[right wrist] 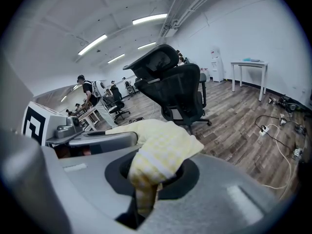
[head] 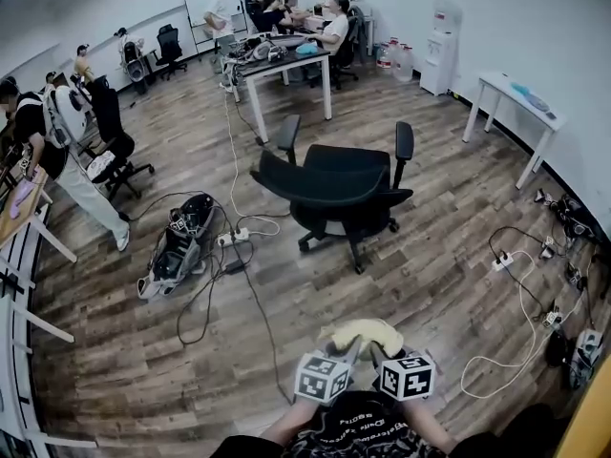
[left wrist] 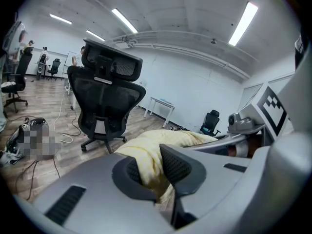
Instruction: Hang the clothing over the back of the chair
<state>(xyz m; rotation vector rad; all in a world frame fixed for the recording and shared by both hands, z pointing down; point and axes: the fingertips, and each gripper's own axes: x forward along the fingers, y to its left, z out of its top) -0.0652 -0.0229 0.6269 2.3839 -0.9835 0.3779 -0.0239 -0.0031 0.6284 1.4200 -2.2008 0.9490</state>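
Note:
A pale yellow checked garment [head: 363, 335] is bunched between my two grippers, low in the head view. My left gripper [head: 351, 349] is shut on one end of the garment [left wrist: 148, 162], the cloth squeezed between its dark pads. My right gripper [head: 374, 351] is shut on the other end of the garment [right wrist: 156, 157], which bulges out over its jaws. A black mesh office chair [head: 336, 184] with a headrest stands ahead on the wood floor, its back towards me. That chair [left wrist: 105, 94] fills the left of the left gripper view, and the chair [right wrist: 178, 89] rises centre in the right gripper view.
Cables and a power strip [head: 232, 239] lie left of the chair beside an open black bag [head: 177, 246]. More cables [head: 520, 294] run along the right wall. A white table [head: 520, 113] stands at right, desks with several people [head: 277, 17] at the back, and a person [head: 57, 151] at left.

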